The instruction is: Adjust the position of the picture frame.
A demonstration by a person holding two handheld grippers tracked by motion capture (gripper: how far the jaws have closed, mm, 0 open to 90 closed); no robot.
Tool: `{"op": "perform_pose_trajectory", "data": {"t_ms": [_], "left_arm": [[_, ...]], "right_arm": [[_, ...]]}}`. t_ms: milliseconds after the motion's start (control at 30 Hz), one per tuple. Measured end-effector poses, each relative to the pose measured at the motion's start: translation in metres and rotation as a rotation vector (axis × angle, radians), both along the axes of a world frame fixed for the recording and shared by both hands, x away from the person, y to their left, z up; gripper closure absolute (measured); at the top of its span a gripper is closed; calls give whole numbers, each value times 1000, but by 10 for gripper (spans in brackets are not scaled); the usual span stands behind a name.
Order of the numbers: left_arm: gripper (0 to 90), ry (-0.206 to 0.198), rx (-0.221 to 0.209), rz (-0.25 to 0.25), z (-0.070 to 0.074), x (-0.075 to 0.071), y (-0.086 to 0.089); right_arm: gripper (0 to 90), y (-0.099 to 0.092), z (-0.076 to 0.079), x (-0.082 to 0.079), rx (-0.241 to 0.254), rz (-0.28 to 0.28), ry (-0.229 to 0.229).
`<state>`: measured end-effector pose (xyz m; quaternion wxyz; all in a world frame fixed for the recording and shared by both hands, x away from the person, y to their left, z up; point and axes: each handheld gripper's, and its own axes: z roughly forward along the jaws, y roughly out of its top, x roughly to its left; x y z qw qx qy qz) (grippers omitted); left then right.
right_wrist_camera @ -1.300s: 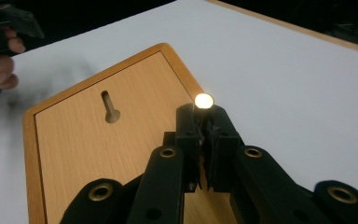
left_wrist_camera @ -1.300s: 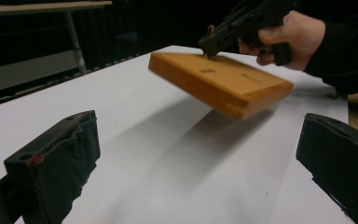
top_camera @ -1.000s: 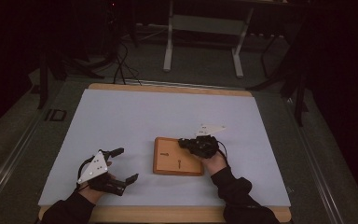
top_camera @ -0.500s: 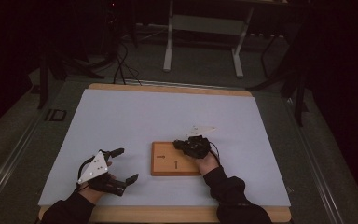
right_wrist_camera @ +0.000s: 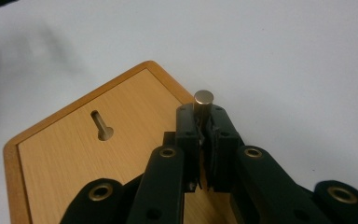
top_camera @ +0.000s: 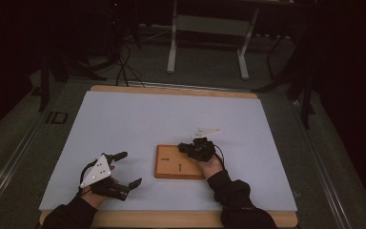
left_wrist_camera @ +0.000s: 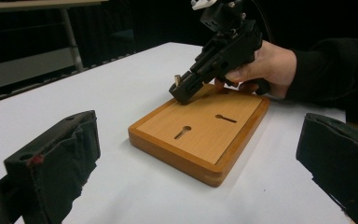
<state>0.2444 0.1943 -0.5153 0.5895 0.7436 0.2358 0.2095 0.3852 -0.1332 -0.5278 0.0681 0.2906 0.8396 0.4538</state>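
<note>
- Right hand-held gripper [top_camera: 185, 146] closed tight on a small metal peg [right_wrist_camera: 203, 103], the jaws pinching its shank with the rounded brass-coloured head standing clear above the tips.
- Peg [left_wrist_camera: 178, 80] held near upright, just over the far corner of the wooden board [top_camera: 171, 164], close to the raised rim; contact with the wood impossible to judge.
- Right hand-held gripper [left_wrist_camera: 186, 91] tilted down toward the board, gripped from behind by a hand [left_wrist_camera: 265, 65] in a dark sleeve.
- Board [left_wrist_camera: 200, 130] flat on the white counter [top_camera: 138, 124], light centre panel inside a darker frame, two keyhole-shaped slots cut in it: one slot [left_wrist_camera: 182, 132] nearer, the other slot [left_wrist_camera: 226, 118] farther.
- One slot [right_wrist_camera: 101, 126] visible in the right gripper view, left of the jaws.
- Left hand-held gripper [top_camera: 124, 169] wide open, nothing between the jaws, resting low over the counter to the left of the board and well apart from it.
- Grey three-cornered plate [top_camera: 97, 171] on top of the left hand-held gripper.
</note>
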Motion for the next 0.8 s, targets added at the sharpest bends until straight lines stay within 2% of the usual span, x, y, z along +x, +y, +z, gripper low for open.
{"op": "perform_pose_trajectory", "data": {"t_ms": [233, 333, 400, 467, 667, 800], "left_arm": [[0, 2, 4, -1, 0, 0, -1], [0, -2, 4, -1, 0, 0, -1], [0, -18, 5, -3, 0, -1, -1], [0, -19, 8, -2, 0, -1, -2], [0, -21, 18, -7, 0, 0, -3], [1, -4, 18, -27, 2, 0, -6]], "right_arm": [[851, 0, -1, 1, 2, 8, 1], [839, -2, -1, 3, 13, 17, 19], [757, -2, 0, 4, 30, 24, 25], [739, -3, 3, 3, 39, 22, 17], [643, -6, 15, 1, 22, 35, -18], [523, -13, 22, -2, 26, 36, -43]]}}
